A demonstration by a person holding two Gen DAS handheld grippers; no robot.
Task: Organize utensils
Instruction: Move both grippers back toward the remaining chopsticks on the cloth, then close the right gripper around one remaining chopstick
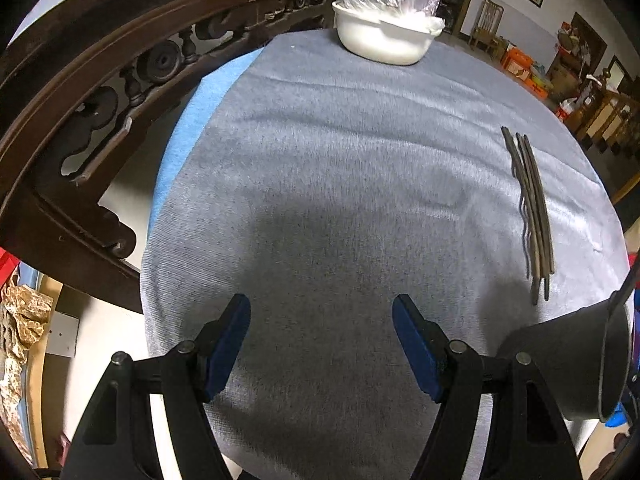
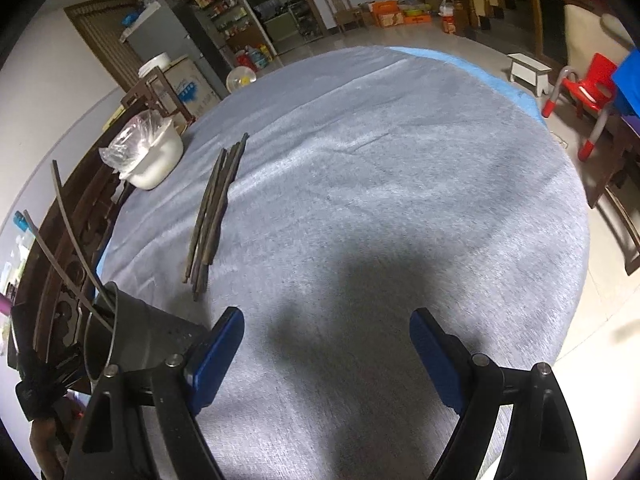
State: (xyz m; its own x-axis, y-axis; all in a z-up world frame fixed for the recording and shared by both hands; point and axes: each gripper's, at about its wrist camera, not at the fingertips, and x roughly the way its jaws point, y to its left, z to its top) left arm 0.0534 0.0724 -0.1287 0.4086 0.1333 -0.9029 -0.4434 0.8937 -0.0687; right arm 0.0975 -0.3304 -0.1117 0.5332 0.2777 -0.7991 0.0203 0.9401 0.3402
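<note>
A round table under a grey cloth (image 1: 340, 168) fills most of the room's middle, a strip of blue underlay showing at its edge, with pale tiled floor around it. Behind it stands dark carved wooden furniture (image 1: 80, 92), seen close only from the left wrist view. The right wrist view alone takes in shelves of goods, a wall clock, a red child's chair (image 2: 584, 92) and a small white stool. A white bowl (image 1: 380, 40) with a clear plastic bag in it sits at the cloth's far edge. A dark cylindrical holder (image 2: 136, 332) stands near the table's rim, two chopsticks leaning out of it. A bundle of dark chopsticks (image 1: 530, 208) lies flat on the cloth, well apart from the bowl. The left gripper (image 1: 322, 316) and right gripper (image 2: 326, 328) hover over bare cloth, jaws apart, nothing between them.
</note>
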